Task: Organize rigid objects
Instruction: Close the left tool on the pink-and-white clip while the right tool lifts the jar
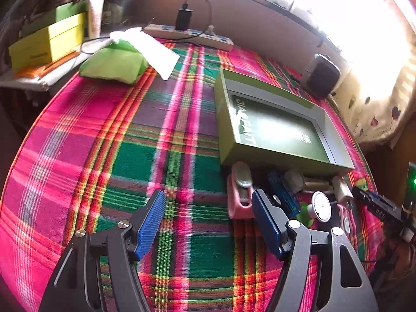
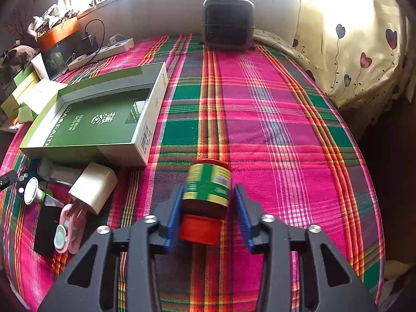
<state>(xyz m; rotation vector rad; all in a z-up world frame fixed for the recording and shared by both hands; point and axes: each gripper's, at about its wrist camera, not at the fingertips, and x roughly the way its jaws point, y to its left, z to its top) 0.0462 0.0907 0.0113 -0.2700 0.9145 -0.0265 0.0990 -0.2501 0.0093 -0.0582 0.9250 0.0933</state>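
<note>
Blue-padded right tongs straddle a small jar with red lid and yellow-green label, lying on its side; whether the pads press it I cannot tell. Left tongs gape wide, holding nothing, over the pink-green plaid surface. Beyond, a clutter of small items beside a white plug adapter sits against the open green cardboard box.

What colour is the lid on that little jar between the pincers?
Red; the jar lies on its side, lid toward the camera. Right wrist view shows it best.
</note>
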